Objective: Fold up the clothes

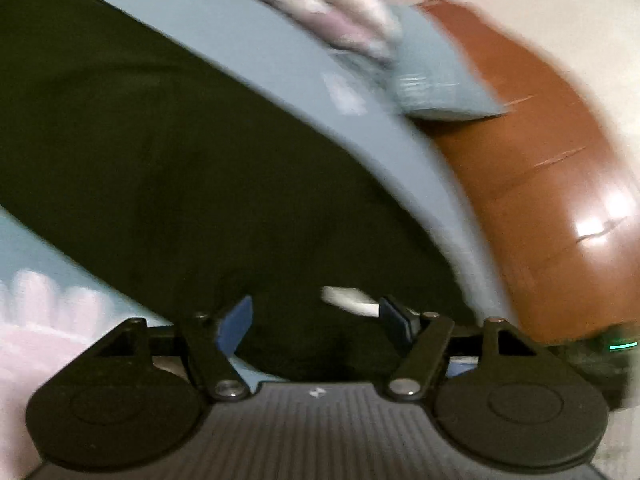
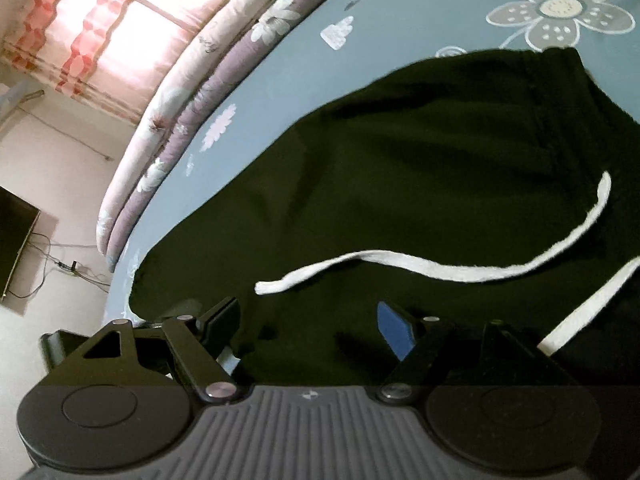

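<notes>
Blue bedsheet [image 2: 280, 92] printed with pale flowers covers the bed, and on it lies the black fabric garment [image 2: 420, 168], spread flat across the middle, reaching close to the near edge. Its white flat drawstring [image 2: 440, 268] snakes loose over the dark cloth. Right gripper [image 2: 308, 320] hovers low over the garment's near edge, jaws standing wide, only cloth beneath them, nothing pinched. Left gripper [image 1: 316, 320] is over the same garment [image 1: 160, 140], jaws parted, a white cord end [image 1: 348, 300] lying just by one finger; the picture is blurred, so whether it touches I cannot tell. Beyond, a folded floral quilt [image 2: 192, 96] runs along the bed edge, with a pink patterned curtain [image 2: 112, 12] behind and a reddish-brown wooden board [image 1: 540, 184] at the side.
</notes>
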`<state>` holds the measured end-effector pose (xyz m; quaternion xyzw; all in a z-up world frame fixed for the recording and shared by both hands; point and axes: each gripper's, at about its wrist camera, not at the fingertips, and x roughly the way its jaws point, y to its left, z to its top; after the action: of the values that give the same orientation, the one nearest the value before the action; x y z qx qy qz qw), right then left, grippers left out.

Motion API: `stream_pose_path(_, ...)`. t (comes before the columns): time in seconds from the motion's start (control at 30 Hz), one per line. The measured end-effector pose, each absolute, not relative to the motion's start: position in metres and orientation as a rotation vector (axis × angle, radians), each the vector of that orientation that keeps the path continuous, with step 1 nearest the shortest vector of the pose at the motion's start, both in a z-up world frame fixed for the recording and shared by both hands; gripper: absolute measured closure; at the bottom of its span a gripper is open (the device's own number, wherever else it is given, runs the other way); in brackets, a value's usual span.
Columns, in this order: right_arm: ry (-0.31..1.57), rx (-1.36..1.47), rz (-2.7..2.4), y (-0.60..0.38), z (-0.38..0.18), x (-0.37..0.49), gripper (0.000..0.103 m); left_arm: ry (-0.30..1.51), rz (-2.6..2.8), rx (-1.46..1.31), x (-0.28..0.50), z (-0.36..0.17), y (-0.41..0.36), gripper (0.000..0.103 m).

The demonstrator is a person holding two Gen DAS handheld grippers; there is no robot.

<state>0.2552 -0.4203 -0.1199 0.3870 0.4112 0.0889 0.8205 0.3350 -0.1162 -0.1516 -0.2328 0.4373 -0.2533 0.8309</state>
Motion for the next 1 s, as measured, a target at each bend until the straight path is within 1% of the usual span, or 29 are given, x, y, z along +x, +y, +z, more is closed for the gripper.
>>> stream_pose_path(0.03, 0.869, 0.838, 0.177, -0.425, -0.122, 0.255, 0.023, 0.893, -0.538, -0.466, 0.335, -0.154, -0.111, 0.047)
stream_pose_path(0.07, 0.862, 0.848, 0.168, -0.429, -0.123, 0.256, 0.023, 0.896, -0.520, -0.480, 0.337, -0.153, -0.104, 0.051)
stream_pose_path(0.17, 0.859, 0.854, 0.136, -0.441, -0.126, 0.256, 0.023, 0.912, -0.464, -0.493, 0.342, -0.147, -0.087, 0.051)
stream_pose_path(0.2, 0.855, 0.859, 0.123, -0.444, -0.126, 0.255, 0.023, 0.920, -0.447, -0.478, 0.343, -0.143, -0.085, 0.045)
stream_pose_path(0.23, 0.851, 0.865, 0.111, -0.448, -0.126, 0.255, 0.023, 0.922, -0.455, -0.482, 0.343, -0.138, -0.085, 0.040)
stream_pose_path(0.27, 0.843, 0.861, 0.111, -0.449, -0.125, 0.254, 0.023, 0.924, -0.463, -0.486, 0.342, -0.132, -0.086, 0.033)
stream_pose_path(0.37, 0.811, 0.836, 0.115, -0.449, -0.119, 0.252, 0.023, 0.847, -0.534, -0.498, 0.335, -0.115, -0.090, 0.022)
stream_pose_path(0.43, 0.789, 0.784, 0.091, -0.446, -0.114, 0.251, 0.023, 0.857, -0.564, -0.508, 0.338, -0.115, -0.099, 0.021)
stream_pose_path(0.5, 0.755, 0.673, 0.016, -0.446, -0.106, 0.247, 0.023, 0.866, -0.531, -0.477, 0.343, -0.119, -0.107, 0.021)
stream_pose_path(0.6, 0.693, 0.505, -0.172, -0.457, -0.093, 0.238, 0.023, 0.900, -0.535, -0.396, 0.343, -0.123, -0.119, 0.021)
stream_pose_path(0.67, 0.672, 0.452, -0.292, -0.472, -0.093, 0.234, 0.023, 0.900, -0.557, -0.292, 0.334, -0.123, -0.130, 0.021)
stream_pose_path(0.73, 0.675, 0.455, -0.378, -0.490, -0.101, 0.233, 0.023, 0.897, -0.597, -0.184, 0.322, -0.121, -0.142, 0.021)
stream_pose_path(0.83, 0.706, 0.540, -0.424, -0.510, -0.118, 0.236, 0.023, 0.945, -0.694, -0.117, 0.314, -0.122, -0.155, 0.021)
stream_pose_path(0.9, 0.711, 0.578, -0.416, -0.515, -0.123, 0.237, 0.023, 0.906, -0.691, -0.123, 0.310, -0.112, -0.149, 0.021)
stream_pose_path(0.97, 0.705, 0.554, -0.412, -0.511, -0.122, 0.237, 0.023, 0.811, -0.638, -0.135, 0.321, -0.096, -0.137, 0.020)
stream_pose_path(1.0, 0.703, 0.539, -0.411, -0.508, -0.122, 0.239, 0.023, 0.809, -0.604, -0.167, 0.335, -0.094, -0.129, 0.016)
